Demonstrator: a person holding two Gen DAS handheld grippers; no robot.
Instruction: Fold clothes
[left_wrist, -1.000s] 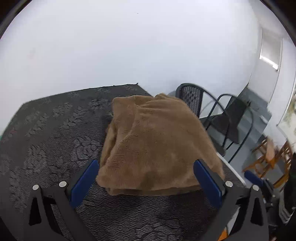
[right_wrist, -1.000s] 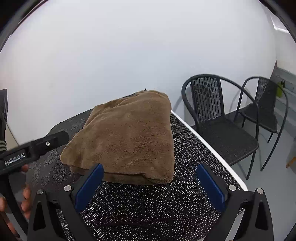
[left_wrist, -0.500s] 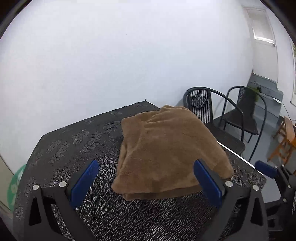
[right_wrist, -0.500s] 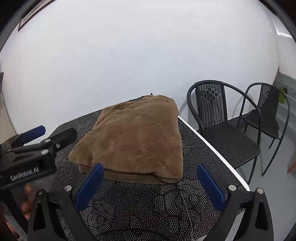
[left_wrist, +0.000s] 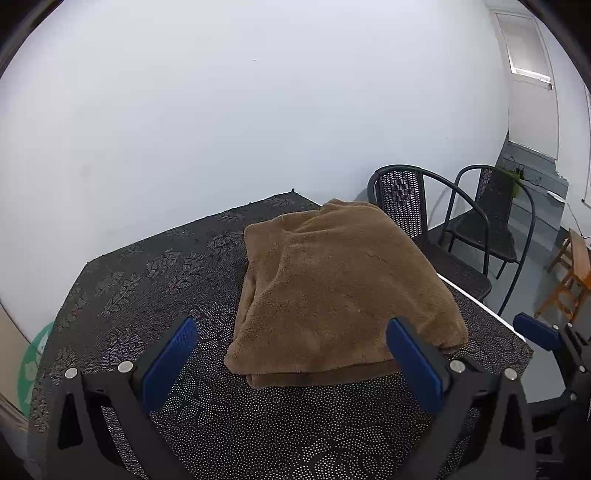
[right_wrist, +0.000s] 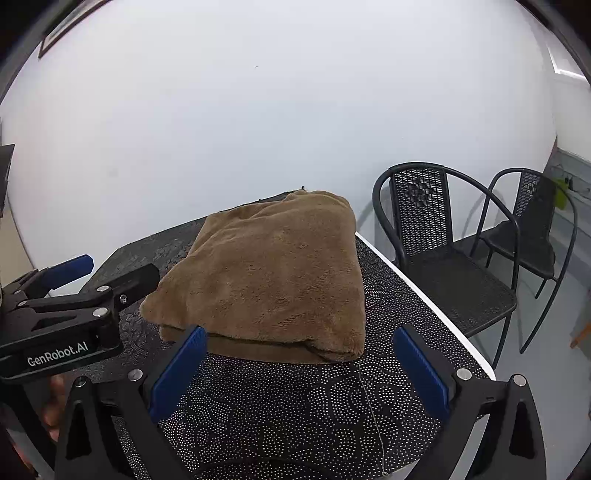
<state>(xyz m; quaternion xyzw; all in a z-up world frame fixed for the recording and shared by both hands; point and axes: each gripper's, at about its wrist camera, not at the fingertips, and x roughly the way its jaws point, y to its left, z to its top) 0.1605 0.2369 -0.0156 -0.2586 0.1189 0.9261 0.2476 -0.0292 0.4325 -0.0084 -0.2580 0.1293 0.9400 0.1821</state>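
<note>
A brown fleece garment (left_wrist: 336, 288) lies folded in a thick rectangle on the dark patterned tablecloth (left_wrist: 155, 280), toward the table's right side. My left gripper (left_wrist: 291, 343) hovers open just in front of its near edge, nothing between the blue pads. My right gripper (right_wrist: 301, 354) is also open and empty, a little short of the folded garment (right_wrist: 273, 273). The left gripper (right_wrist: 70, 291) shows at the left of the right wrist view, with a hand below it. One blue fingertip of the right gripper (left_wrist: 535, 326) shows at the right edge of the left wrist view.
A white wall stands close behind the table. Two black metal chairs (right_wrist: 443, 251) stand right of the table's white edge (right_wrist: 424, 295). A loose thread (right_wrist: 369, 406) trails from the garment over the cloth. A wooden stool (left_wrist: 572, 269) is at far right.
Both grippers have drawn back and risen from the folded garment, which now looks smaller and farther. The left gripper has also swung toward the right. The garment itself has not moved.
</note>
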